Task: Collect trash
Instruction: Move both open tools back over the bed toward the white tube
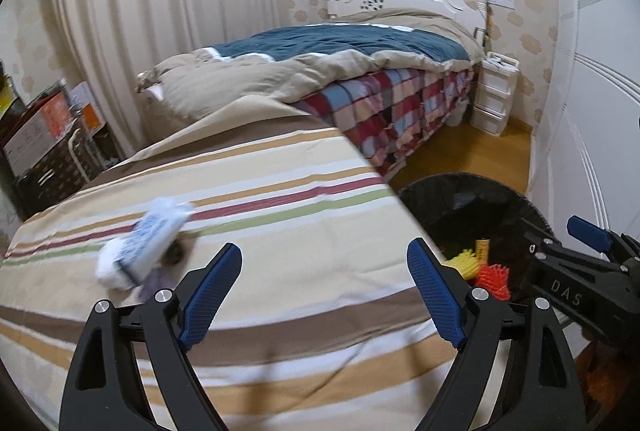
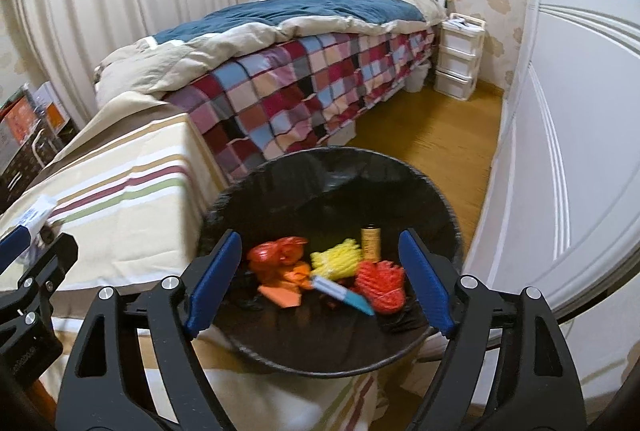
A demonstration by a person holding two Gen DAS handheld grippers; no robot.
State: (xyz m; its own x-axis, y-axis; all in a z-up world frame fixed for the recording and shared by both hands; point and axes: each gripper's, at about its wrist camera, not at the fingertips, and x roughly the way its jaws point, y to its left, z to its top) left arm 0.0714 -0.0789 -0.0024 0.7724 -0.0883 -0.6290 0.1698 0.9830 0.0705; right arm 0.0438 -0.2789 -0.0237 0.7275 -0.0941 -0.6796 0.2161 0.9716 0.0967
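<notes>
Careful: your left gripper (image 1: 324, 285) is spread and empty, short of the blurry white-and-blue wrapper (image 1: 144, 245) on the striped cloth (image 1: 280, 223) beside the black bin (image 2: 332, 167). Your right gripper (image 2: 320, 271), spread too, hovers over that bin. Rushed closing could snag cloth or push the wrapper away.

Soft, even indoor light; fisheye warp and some blur.
Both views are warmly lit, with no hard shadows or glare. Straight lines bow toward the dark round borders, the curtain (image 1: 132, 11) and wardrobe door (image 2: 580, 119) most of all. The white wrapper (image 1: 140, 247) on the striped cloth (image 1: 280, 215) is smeared; the trash bin (image 2: 332, 167) contents look slightly soft.
</notes>
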